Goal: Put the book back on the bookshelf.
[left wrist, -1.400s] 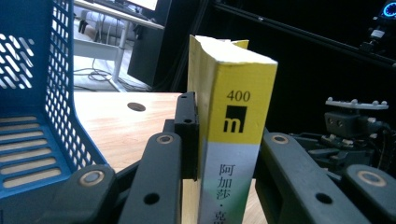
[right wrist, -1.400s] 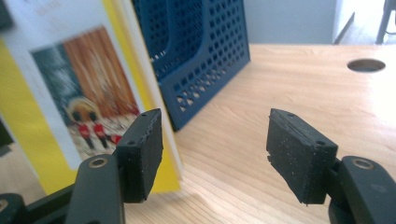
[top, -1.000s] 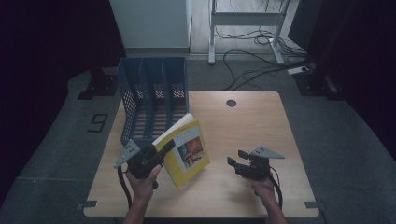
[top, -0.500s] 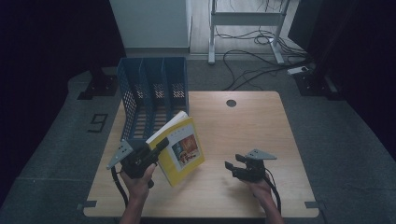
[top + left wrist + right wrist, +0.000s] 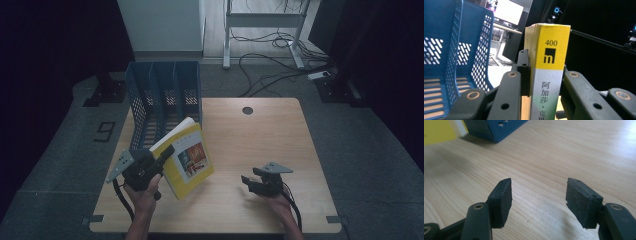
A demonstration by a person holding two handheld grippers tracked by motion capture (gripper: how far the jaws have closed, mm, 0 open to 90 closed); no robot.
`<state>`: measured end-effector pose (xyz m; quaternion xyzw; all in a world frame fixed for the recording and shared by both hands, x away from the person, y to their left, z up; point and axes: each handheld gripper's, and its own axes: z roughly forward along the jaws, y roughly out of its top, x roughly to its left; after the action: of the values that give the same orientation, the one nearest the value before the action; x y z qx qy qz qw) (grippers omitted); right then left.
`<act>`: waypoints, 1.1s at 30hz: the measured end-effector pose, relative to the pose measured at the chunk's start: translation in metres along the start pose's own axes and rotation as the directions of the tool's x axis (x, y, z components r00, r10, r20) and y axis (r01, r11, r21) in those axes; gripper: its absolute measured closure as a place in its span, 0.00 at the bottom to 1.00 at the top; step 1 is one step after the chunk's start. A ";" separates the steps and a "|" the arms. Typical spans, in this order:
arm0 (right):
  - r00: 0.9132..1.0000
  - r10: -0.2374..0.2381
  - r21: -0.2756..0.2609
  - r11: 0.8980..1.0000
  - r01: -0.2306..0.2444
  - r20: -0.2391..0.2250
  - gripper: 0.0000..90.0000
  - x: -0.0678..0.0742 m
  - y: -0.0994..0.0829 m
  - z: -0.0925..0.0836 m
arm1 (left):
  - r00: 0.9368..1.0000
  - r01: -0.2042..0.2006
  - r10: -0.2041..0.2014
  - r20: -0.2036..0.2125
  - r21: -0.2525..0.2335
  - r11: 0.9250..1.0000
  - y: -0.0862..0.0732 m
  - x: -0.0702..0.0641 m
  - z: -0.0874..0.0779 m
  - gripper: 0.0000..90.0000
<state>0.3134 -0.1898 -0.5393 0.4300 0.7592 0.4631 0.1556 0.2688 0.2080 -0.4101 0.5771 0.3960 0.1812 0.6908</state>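
The wooden worktop (image 5: 260,135) is carrying a blue file rack (image 5: 162,95) with three upright slots, standing at its far left corner with perforated walls and slatted floors. Just in front of the rack, above the worktop's left half and toward the near edge, a thick yellow book (image 5: 187,157) is hanging tilted in the air, its cover bearing a small picture and its page block showing pale along the top. In the left gripper view the book's spine (image 5: 549,70) is standing upright, yellow above with "400" and a black square logo, turning white and green lower down with printed characters. The person's left hand (image 5: 144,192) is reaching in over the near left edge, forearm angled forward, and the left claw (image 5: 150,165) is clamping the book across its spine end, pads pressing on both covers. The right hand (image 5: 277,205) is resting low near the near right part of the worktop, and the right claw (image 5: 539,200) is pointing forward just above the bare wood, its jaws standing apart with nothing between them.
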 end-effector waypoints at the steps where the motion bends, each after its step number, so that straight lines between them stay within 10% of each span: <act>1: 1.000 0.001 0.007 1.000 -0.001 0.001 0.41 0.000 -0.001 0.001 | 1.000 -0.001 0.001 -0.001 -0.003 1.000 0.001 0.000 -0.001 0.84; 24: 1.000 0.009 0.042 0.999 -0.009 0.003 0.43 0.000 -0.008 0.012 | 0.997 0.073 -0.074 -0.034 -0.023 0.997 0.025 0.015 -0.007 0.84; 33: 0.999 0.025 0.051 0.998 -0.027 0.023 0.43 -0.001 -0.007 0.013 | 0.997 0.026 -0.030 -0.077 -0.054 0.998 0.047 0.009 0.001 0.84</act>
<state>0.3178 -0.1846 -0.5522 0.4489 0.7634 0.4406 0.1471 0.2849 0.2261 -0.3683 0.5458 0.4256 0.2043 0.6923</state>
